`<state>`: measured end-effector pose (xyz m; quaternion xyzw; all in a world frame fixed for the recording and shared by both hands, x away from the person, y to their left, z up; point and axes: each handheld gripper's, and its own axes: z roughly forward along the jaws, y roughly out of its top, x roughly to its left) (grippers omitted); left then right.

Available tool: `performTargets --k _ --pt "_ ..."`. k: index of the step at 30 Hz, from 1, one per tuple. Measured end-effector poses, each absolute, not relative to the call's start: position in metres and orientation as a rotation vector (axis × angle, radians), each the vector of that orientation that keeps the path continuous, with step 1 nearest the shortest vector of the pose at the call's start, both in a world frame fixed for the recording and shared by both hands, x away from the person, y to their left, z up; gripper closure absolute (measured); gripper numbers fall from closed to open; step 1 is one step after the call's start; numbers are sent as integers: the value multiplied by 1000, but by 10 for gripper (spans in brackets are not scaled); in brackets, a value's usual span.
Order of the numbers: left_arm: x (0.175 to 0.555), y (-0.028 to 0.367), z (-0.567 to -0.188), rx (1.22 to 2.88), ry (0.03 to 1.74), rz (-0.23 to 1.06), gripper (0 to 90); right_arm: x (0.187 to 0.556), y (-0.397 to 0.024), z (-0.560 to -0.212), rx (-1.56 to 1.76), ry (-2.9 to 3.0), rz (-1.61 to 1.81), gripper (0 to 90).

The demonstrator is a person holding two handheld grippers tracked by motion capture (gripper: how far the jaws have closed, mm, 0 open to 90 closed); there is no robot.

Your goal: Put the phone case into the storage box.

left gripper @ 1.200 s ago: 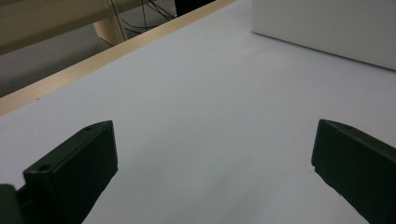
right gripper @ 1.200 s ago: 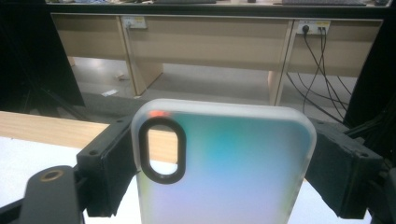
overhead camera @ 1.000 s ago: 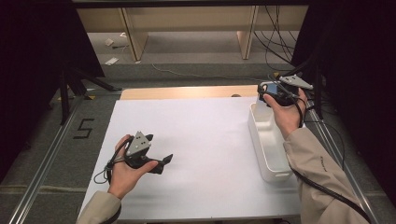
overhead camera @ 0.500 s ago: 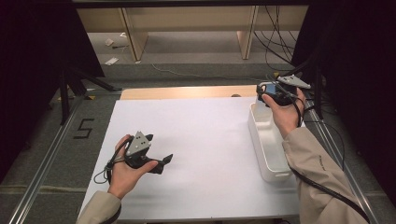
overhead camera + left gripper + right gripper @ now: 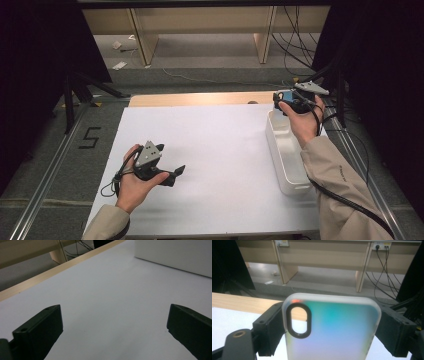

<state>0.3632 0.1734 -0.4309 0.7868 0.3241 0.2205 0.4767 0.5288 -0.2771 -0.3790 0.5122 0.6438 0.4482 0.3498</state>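
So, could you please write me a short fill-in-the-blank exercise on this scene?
1. The right gripper is shut on a phone ____.
2. The left gripper has its jaws ____ with nothing between them.
3. The bin at the table's right side is coloured ____.
4. The case has an oval camera ____.

Missing words: case; open; white; cutout

Iridescent blue-green phone case (image 5: 332, 330), white bin (image 5: 287, 155)
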Motion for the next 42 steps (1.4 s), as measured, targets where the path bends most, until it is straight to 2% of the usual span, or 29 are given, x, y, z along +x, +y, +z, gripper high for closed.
performTargets --k 42 --pt "363 171 -432 1929 787 530 0 538 -275 -400 1331 1744 1053 176"
